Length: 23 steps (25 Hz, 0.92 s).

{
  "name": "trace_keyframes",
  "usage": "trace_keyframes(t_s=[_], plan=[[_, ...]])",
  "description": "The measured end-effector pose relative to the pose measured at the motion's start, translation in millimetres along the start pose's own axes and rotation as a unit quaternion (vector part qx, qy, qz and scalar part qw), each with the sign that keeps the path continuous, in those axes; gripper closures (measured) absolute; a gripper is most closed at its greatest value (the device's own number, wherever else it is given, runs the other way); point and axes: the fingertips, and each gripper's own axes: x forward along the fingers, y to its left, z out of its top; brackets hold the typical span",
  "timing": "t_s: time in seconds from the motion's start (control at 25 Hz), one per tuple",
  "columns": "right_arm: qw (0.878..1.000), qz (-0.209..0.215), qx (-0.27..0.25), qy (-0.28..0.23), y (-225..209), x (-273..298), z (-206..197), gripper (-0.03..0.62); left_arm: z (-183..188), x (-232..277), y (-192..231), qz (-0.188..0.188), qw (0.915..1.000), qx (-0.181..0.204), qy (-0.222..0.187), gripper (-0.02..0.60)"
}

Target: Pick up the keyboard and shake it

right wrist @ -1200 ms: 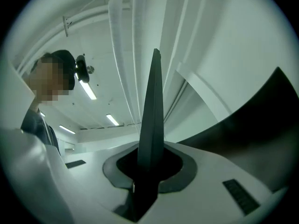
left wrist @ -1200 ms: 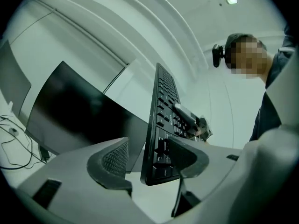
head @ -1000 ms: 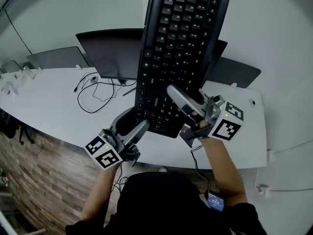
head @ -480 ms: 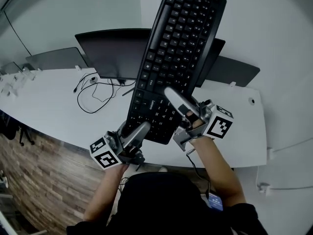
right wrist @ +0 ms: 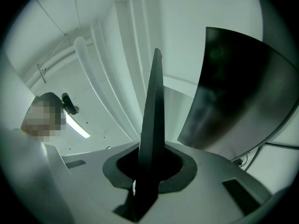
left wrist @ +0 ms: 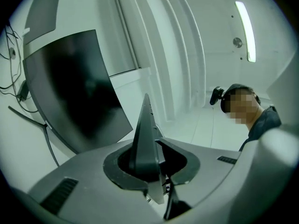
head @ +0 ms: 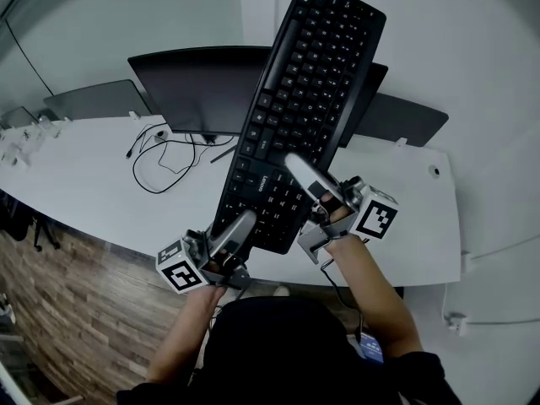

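The left claw (head: 240,226) has just been closing and now pinches the lower left edge of the black full-size plastic keyboard (head: 305,91). A second ago it stood wide open around that corner. In the left gripper view the jaws are tight on the keyboard's thin edge, seen end-on as a dark spike. The right claw (head: 301,170) is clamped on the lower right edge, same as before, with one jaw across the keys and the other behind.

The keyboard is up in the air over the desk, keys toward the head camera and long axis steep. Its top end leans right, more than a second ago when it was nearly upright and cut off by the frame top. Now all of it shows. The right claw sits a little lower than then.

Around it:
- a white desk (head: 93,184)
- a dark flat monitor (head: 190,87), partly covered by the keyboard
- loose black cables (head: 169,154) on the desk to the left
- a second dark screen (head: 94,99) further left
- wood-plank floor (head: 51,310)

The left gripper view also catches a ceiling light strip (left wrist: 245,29) and the person's head.
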Motion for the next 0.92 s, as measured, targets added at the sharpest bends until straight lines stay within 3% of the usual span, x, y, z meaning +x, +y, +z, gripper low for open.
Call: trace_keyframes(t_s=[0.28, 0.64, 0.92], plan=[[1.0, -0.011, -0.005, -0.009, -0.8, 1.6, 2.9, 0.52, 3.1, -0.9, -1.8, 0.002, 0.9999, -0.013, 0.003, 0.486], [0.999, -0.016, 0.025, -0.011, 0.2, 0.2, 1.3, 0.52, 3.2, 0.7, -4.2, 0.009, 0.9996, -0.026, 0.007, 0.486], [0.999, -0.035, -0.009, -0.001, -0.9, 2.1, 7.6, 0.52, 2.6, 2.3, -3.2, 0.015, 0.9992, -0.035, 0.007, 0.486]])
